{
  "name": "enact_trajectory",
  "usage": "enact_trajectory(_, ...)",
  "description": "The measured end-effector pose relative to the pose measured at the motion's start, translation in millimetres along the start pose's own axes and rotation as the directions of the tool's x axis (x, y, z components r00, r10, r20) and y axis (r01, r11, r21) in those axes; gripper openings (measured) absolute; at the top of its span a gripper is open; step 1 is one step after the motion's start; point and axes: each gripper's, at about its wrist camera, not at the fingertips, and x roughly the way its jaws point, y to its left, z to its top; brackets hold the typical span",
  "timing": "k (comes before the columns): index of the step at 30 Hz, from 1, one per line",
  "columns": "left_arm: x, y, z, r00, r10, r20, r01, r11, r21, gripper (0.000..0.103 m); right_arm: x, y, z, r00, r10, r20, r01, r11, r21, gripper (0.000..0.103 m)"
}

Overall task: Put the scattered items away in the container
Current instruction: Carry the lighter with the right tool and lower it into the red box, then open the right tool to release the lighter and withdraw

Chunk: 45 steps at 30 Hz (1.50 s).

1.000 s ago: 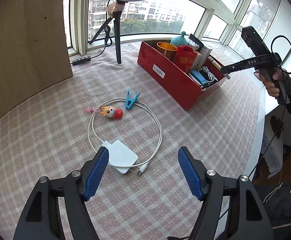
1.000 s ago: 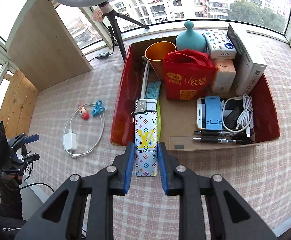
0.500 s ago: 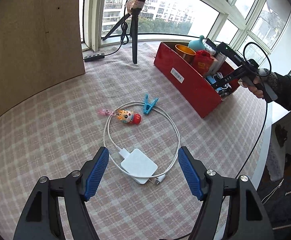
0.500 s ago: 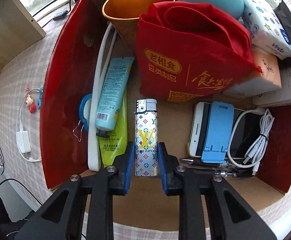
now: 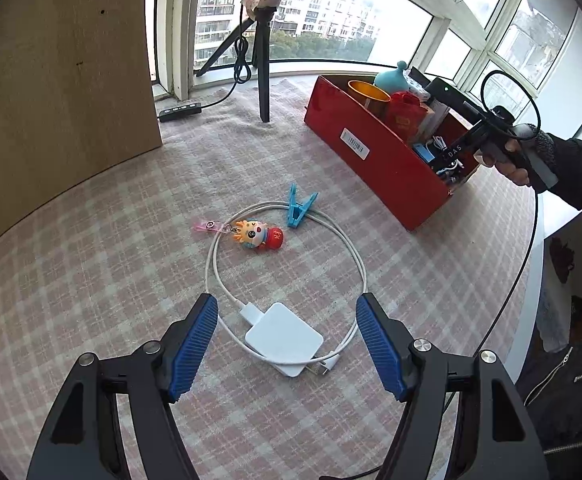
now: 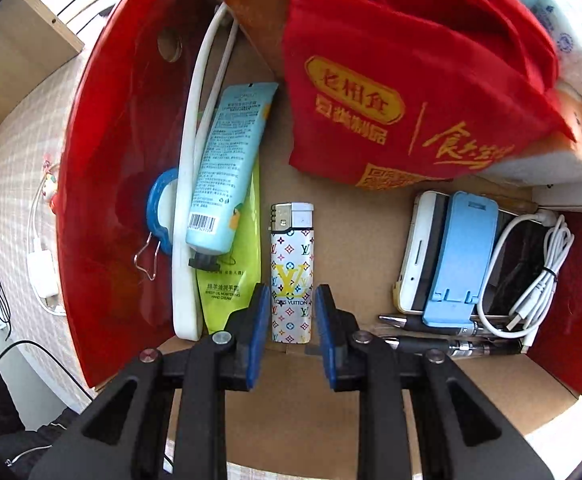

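Inside the red box [image 6: 103,184], the right hand-held gripper [image 6: 291,320] hangs low over the cardboard floor, its blue pads parted a little with a gap on each side of the lighter [image 6: 292,276], which lies flat between them, pointing to 12 o'clock. At 9 o'clock from the lighter lie a green sachet [image 6: 235,264] and a blue tube [image 6: 231,164] against a white strip [image 6: 189,200]. At 3 o'clock a phone [image 6: 417,256] carries a blue stand [image 6: 459,260], with a coiled white cord [image 6: 531,276] just beside it and pens [image 6: 443,340] below. A red bag [image 6: 391,80] and an orange cup [image 6: 251,4] stand at 12 o'clock.

Over the checked surface [image 5: 91,272], the left hand-held gripper [image 5: 287,340] is spread wide, empty, its pads flanking the white charger [image 5: 283,338] from above. The charger's cable [image 5: 355,256] loops toward 12 o'clock, around a doll keychain [image 5: 257,234]; a blue clip [image 5: 299,210] rests on the loop's far edge. From this view the box [image 5: 375,160] sits at 1 o'clock, well apart from these three items, with the right hand-held gripper [image 5: 451,160] dipping into it. A tripod [image 5: 263,52] stands at 12 o'clock.
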Motion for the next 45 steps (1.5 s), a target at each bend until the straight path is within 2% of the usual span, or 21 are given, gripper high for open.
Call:
enact_trajectory(4,2.8,1.0,-1.5,1.0,-0.001,-0.005,0.001,1.0,-0.004,0.07,0.2,-13.4,-0.5,1.0,0.016,-0.007,-0.015,1.0,0.023,0.023)
enact_trajectory(15,3.7,3.4,-2.4,1.0,0.0,-0.008,0.0,1.0,-0.011,0.07,12.9,-4.8,-5.6,0.998,0.028,-0.048,-0.029,0.999,-0.029,0.024)
enact_trajectory(17,4.7,3.7,-2.8,1.0,0.0,-0.012,0.0,1.0,-0.011,0.07,10.6,-7.7,-7.6,0.999,0.035,-0.036,-0.036,0.999,-0.02,0.023)
enact_trajectory(19,5.7,3.8,-2.7,1.0,0.0,-0.014,0.0,1.0,-0.012,0.07,7.8,-10.7,-9.8,0.999,0.043,-0.021,-0.043,0.999,-0.01,0.018)
enact_trajectory(28,7.7,2.2,-3.6,1.0,0.001,-0.019,-0.001,1.0,0.0,0.07,-4.5,-24.6,-19.7,0.996,0.075,0.045,-0.077,0.996,0.034,0.019)
enact_trajectory(31,7.3,2.1,-3.3,1.0,0.011,-0.016,-0.011,1.0,0.004,0.07,-12.1,-31.0,-24.0,0.996,0.016,0.091,-0.021,0.999,0.047,0.019)
enact_trajectory(33,7.5,1.9,-2.7,1.0,0.022,-0.015,-0.022,1.0,0.007,0.07,-17.3,-35.3,-26.9,0.992,-0.026,0.122,0.02,0.998,0.058,0.014)
enact_trajectory(37,7.1,1.6,-2.7,1.0,0.026,-0.013,-0.026,1.0,0.01,0.07,-9.0,-39.3,-30.3,0.992,-0.042,0.115,0.034,0.997,0.068,0.012)
enact_trajectory(41,7.0,1.5,-4.3,1.0,0.027,-0.016,-0.027,1.0,0.01,0.07,-7.8,-40.6,-33.9,0.994,0.012,0.106,-0.018,0.998,0.053,0.012)
enact_trajectory(45,7.5,2.0,-5.4,0.999,0.028,-0.017,-0.028,1.0,0.009,0.07,-8.3,-40.3,-42.2,0.995,0.008,0.103,-0.011,0.999,0.03,0.012)
